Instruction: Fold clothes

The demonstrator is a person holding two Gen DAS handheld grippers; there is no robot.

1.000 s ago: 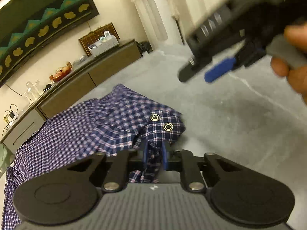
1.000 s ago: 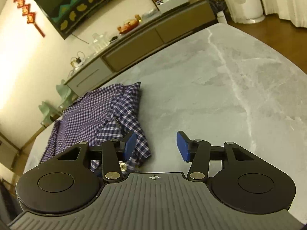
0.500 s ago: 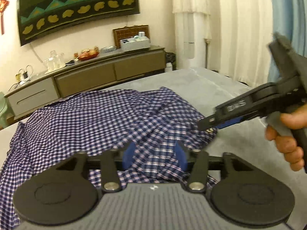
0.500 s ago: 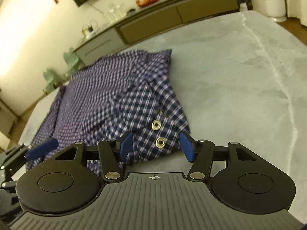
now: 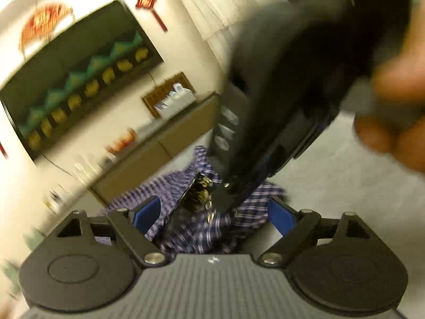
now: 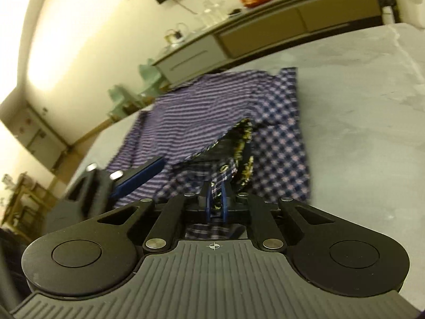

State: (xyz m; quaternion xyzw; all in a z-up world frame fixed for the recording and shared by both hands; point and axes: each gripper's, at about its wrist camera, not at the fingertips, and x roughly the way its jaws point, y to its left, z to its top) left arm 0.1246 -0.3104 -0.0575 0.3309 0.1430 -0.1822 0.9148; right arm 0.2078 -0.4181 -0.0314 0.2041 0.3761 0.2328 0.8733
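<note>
My right gripper [image 6: 215, 205] has just been closing, and its blue pads are now pressed together on a fold of the navy-and-white checked cotton shirt [image 6: 279, 143], right at the placket edge where a metal snap and the dark patterned lining show. My left gripper [image 5: 213, 216] has just been opening; its blue pads stand spread wide with shirt cloth lying loose between them, touching neither pad as far as I can tell through the blur. In the left wrist view the right gripper's black body crosses close overhead, so both tools sit at the same near corner of the shirt, just beside each other. From that corner the shirt spreads away across the pale grey marbled tabletop [image 6: 358, 106], its near edge lifted off the table and the rest lying flat toward the far side, where a long low sideboard [image 6: 265, 40] runs along the wall. I judge the cloth light, limp and not slippery; it will sag and drag rather than hold a line, so one pinch will bunch it. I would take the left hold on a doubled hem or placket edge, well apart from the right one, to keep the fold line taut.
</note>
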